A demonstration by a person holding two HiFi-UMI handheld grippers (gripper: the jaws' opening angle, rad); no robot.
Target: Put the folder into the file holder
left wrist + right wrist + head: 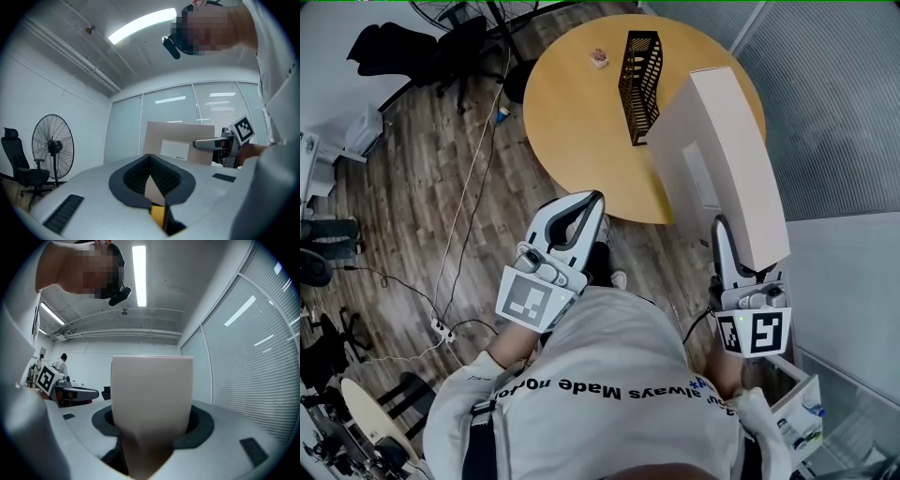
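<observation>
Folder (pixel 722 159) held up at a round wooden table (pixel 572 131): a person standing at the table's near edge grips a thick beige box folder upright in the right gripper (pixel 729 246). That gripper's jaws stand wide and clamp the folder's narrow lower end, which fills the gap between the pads in the right gripper view. The folder bears a white label on its broad face. In the head view it hangs over the table's right side, near the black mesh file holder (pixel 639 84) but apart from it. The holder stands farther in on the tabletop.

The left gripper (pixel 592 202) points level to the left of the folder and carries nothing. Its jaw tips meet, with only a loop-shaped hollow behind them. A small pinkish object (pixel 600 58) lies on the table beyond the holder. A pedestal fan (pixel 52 147) and a black office chair (pixel 21 173) stand by the wall.
</observation>
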